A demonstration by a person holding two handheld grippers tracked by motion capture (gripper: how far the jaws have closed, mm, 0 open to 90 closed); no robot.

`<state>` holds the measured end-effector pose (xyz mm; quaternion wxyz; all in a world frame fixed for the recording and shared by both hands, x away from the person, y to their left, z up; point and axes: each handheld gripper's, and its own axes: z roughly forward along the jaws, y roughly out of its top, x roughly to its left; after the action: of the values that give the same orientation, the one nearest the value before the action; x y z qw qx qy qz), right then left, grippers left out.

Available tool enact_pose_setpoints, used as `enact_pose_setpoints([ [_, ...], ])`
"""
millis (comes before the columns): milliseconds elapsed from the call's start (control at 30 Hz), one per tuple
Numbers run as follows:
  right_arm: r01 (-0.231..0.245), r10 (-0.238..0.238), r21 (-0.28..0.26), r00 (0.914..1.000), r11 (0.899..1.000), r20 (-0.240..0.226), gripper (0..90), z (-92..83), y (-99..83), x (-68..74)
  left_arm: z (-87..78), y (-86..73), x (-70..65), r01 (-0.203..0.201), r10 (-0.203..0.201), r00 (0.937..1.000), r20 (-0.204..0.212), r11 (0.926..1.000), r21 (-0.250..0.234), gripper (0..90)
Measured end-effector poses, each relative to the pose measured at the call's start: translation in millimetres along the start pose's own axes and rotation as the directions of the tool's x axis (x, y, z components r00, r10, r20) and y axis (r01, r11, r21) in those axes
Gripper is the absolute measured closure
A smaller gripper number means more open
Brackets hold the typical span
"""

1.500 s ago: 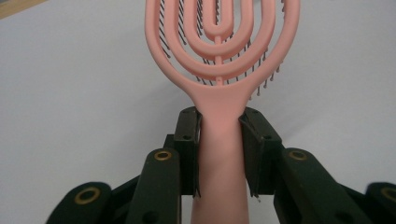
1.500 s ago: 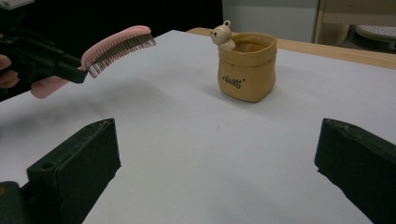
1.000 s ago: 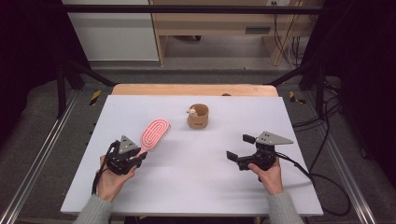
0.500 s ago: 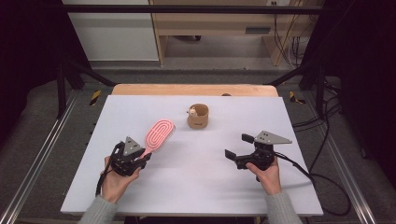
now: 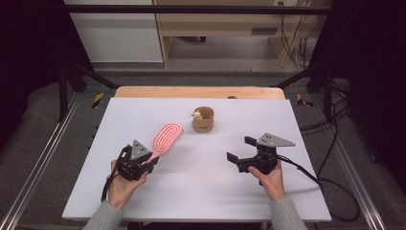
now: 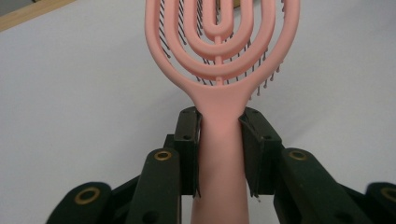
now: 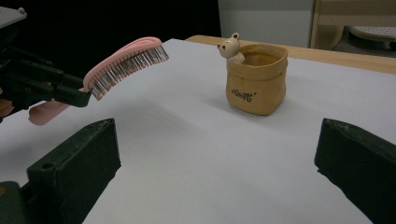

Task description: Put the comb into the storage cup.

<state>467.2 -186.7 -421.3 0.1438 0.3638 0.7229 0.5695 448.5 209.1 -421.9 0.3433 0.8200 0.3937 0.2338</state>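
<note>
A pink oval hairbrush [image 5: 166, 138] is held off the white table, its head pointing up and right towards the middle. My left gripper [image 5: 152, 159] is shut on its handle [image 6: 219, 154], a black pad on each side, and the bristles [image 7: 126, 63] face down. A small tan pot [image 5: 203, 119] with a little bear figure [image 7: 231, 45] at its rim stands behind the table's middle. My right gripper [image 5: 238, 149] hovers at the right, open, jaws wide apart and pointing left, nothing between them.
The white table [image 5: 201, 191] has a wooden strip [image 5: 198, 92] along its far edge. Black cables [image 5: 330, 184] trail off the right gripper over the table's right edge. Metal frame rails run along both sides.
The left hand has carried the brush a little to the right and towards the pot, the head lifted off the table. The right gripper has stayed almost still.
</note>
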Motion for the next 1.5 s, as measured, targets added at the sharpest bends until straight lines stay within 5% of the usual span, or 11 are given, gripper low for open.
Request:
enact_pose_setpoints([
  [933, -0.005, 0.005, -0.001, 0.9997, 1.000, -0.023, 0.6, 11.6, 14.0, 11.5, 3.1, 15.1, -6.7, 0.002, -0.002, 0.9999, -0.010, 0.9993, -0.036, 69.6],
  [1500, -0.023, 0.022, -0.018, 0.9991, 1.000, -0.037, 0.7, 22.9, 22.1, 16.7, 10.5, 32.2, -23.3, -0.008, 0.008, 0.9999, 0.006, 0.9979, -0.064, 69.5],
])
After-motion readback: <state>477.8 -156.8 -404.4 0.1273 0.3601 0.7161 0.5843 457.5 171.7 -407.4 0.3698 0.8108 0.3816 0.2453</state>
